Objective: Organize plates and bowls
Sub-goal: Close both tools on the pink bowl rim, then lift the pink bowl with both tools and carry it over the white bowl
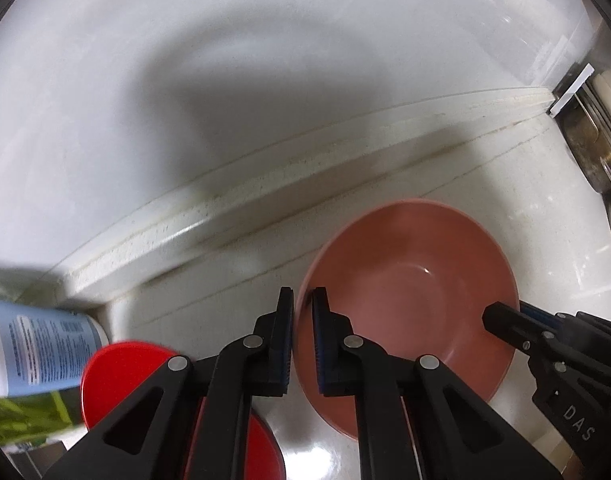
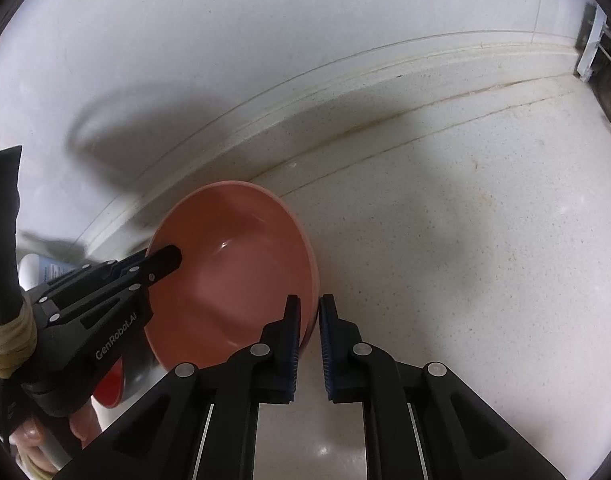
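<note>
A pink bowl (image 1: 409, 300) stands on the pale speckled table (image 1: 525, 184), close to the raised ledge (image 1: 209, 216) that runs along the white wall (image 1: 265, 40). The left claw (image 1: 303, 312) is closed on the left side of the bowl's rim: in the left wrist view one pad is outside the wall of the bowl and the other pad is inside, with the rim between them. The right claw (image 2: 309, 312) is closed in the same way on the opposite side of the rim; in the right wrist view its left pad is inside the bowl and its right pad is outside. Each claw also appears in the other camera, reaching over the edge of the bowl. I cannot tell if the bowl still touches the table or is a little lifted. To the left of the bowl, partly hidden under the left claw, there is a red bowl (image 1: 117, 372). Just beside it lies a white bottle with a blue label (image 1: 37, 344). At the far right edge of the table some metal kitchenware (image 1: 593, 152) is seen, but it is too blurred to name. In the lower left corner of the right wrist view a hand (image 2: 37, 436) holds the left claw's handle.
</note>
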{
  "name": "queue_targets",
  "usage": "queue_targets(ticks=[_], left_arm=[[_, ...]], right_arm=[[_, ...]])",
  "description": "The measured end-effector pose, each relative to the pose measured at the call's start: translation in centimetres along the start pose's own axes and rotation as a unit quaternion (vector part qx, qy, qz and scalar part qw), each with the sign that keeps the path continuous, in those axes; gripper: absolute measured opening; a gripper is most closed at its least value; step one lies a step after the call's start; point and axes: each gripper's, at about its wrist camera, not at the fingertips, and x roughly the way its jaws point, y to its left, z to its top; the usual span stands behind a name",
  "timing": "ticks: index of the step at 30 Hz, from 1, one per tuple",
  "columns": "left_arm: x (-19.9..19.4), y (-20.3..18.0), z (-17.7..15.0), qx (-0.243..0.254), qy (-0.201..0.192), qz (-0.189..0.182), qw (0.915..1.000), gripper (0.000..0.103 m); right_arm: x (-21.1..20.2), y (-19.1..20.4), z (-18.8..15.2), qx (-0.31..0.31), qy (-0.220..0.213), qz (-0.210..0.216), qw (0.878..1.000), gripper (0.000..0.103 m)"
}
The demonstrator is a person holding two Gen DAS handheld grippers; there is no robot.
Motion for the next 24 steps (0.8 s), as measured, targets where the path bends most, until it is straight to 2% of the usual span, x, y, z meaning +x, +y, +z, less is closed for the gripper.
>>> queue_targets(ticks=[6, 10, 24], left_arm=[[-2.5, -1.2, -1.2, 0.002, -0.013, 0.001, 0.9999, 0.011], [-5.1, -1.5, -2.5, -0.004, -0.025, -0.013, 0.9996, 0.011], [-12.1, -5.3, -7.9, -0.006, -0.058, -0.057, 0.9966, 0.011]], right_arm=[[-1.6, 0.2, -0.5, 0.001, -0.006, 0.005, 1.000, 0.011], [-3.1, -0.1, -0.6, -0.001, -0.014, 0.008, 1.000, 0.011], [-9.9, -0.8, -5.3, -0.010, -0.054, 0.008, 0.998, 0.011]])
